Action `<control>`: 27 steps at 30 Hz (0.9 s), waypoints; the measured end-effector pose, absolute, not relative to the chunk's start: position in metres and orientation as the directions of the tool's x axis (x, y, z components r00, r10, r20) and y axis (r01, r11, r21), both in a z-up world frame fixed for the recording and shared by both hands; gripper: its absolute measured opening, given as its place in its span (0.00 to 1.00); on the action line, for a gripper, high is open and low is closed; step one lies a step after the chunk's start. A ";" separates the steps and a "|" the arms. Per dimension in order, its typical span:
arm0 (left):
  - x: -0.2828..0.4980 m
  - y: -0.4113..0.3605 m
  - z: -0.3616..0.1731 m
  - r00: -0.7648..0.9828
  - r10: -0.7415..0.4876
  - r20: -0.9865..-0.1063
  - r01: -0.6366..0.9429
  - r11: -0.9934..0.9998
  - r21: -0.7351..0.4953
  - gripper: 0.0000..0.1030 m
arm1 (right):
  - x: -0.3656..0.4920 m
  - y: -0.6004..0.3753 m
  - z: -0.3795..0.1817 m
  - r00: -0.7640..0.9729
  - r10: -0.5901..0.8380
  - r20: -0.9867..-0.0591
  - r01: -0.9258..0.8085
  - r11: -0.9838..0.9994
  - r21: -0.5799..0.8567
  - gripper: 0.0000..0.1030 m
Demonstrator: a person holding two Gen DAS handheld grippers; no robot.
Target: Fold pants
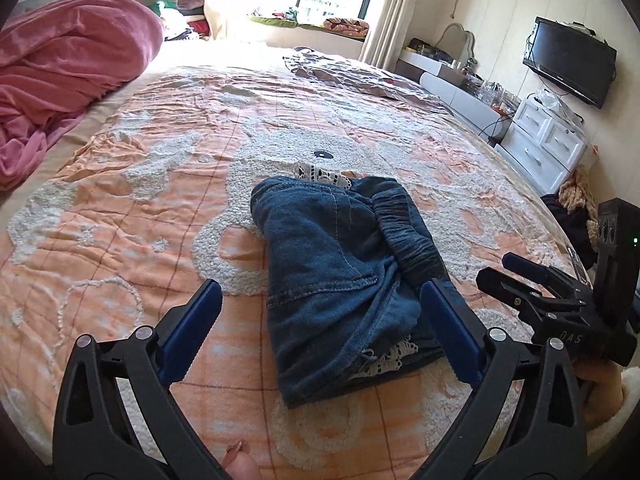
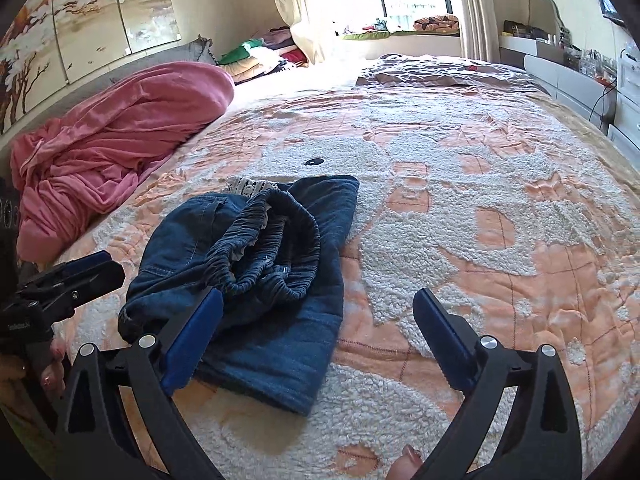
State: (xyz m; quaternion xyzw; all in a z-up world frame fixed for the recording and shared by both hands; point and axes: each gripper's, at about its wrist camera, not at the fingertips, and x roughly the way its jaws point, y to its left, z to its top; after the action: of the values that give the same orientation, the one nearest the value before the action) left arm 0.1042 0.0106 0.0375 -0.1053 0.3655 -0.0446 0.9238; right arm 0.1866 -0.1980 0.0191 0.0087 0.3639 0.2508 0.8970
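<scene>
Blue denim pants [image 1: 320, 240] [image 2: 260, 240] lie folded into a small bundle on the orange and white bedspread [image 1: 140, 220] [image 2: 480, 220]. Their gathered elastic waistband sits on top, and white lace trim shows at the far and near ends. My left gripper [image 1: 320, 286] stands wide open just short of the bundle, and its pads press on nothing. My right gripper [image 2: 318, 294] is also wide open, its left finger [image 2: 200, 320] over the bundle's near right part. Each gripper shows at the edge of the other's view: the right gripper [image 1: 496, 268] and the left gripper [image 2: 114, 266].
A crumpled pink blanket [image 1: 68, 60] [image 2: 120, 128] lies along the bed's left side. A folded grey quilt [image 1: 352, 72] [image 2: 440, 68] sits at the far end. White drawers [image 1: 552, 140] and a wall television [image 1: 568, 60] stand beyond the bed's right edge.
</scene>
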 end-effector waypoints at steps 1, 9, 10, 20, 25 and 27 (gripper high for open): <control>0.100 0.010 0.036 0.725 -0.156 -0.671 0.005 0.975 -0.220 0.91 | 0.182 -0.199 0.020 0.616 0.453 -0.644 -0.444 0.876 0.191 0.94; 0.058 0.008 0.021 0.712 -0.136 -0.689 -0.021 0.976 -0.215 0.91 | 0.145 -0.209 0.027 0.639 0.452 -0.622 -0.456 0.874 0.167 0.95; 0.053 0.008 0.020 0.713 -0.133 -0.689 -0.025 0.976 -0.214 0.91 | 0.140 -0.210 0.028 0.639 0.450 -0.624 -0.456 0.875 0.163 0.95; 0.023 -0.002 0.020 0.722 -0.122 -0.681 -0.026 0.979 -0.203 0.91 | 0.105 -0.220 0.017 0.614 0.439 -0.655 -0.437 0.881 0.181 0.95; 0.014 -0.006 0.015 0.710 -0.120 -0.693 -0.030 0.979 -0.200 0.91 | 0.089 -0.224 0.015 0.616 0.426 -0.663 -0.434 0.886 0.166 0.95; 0.010 -0.008 0.012 0.704 -0.122 -0.700 -0.028 0.980 -0.199 0.91 | 0.085 -0.224 0.012 0.615 0.422 -0.666 -0.436 0.886 0.159 0.95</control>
State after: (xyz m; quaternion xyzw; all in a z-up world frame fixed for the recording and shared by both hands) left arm 0.0105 -0.0085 0.0123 -0.0976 0.3841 -0.0257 0.9178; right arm 0.0848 -0.2241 0.0123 -0.0093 0.3680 0.2387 0.8986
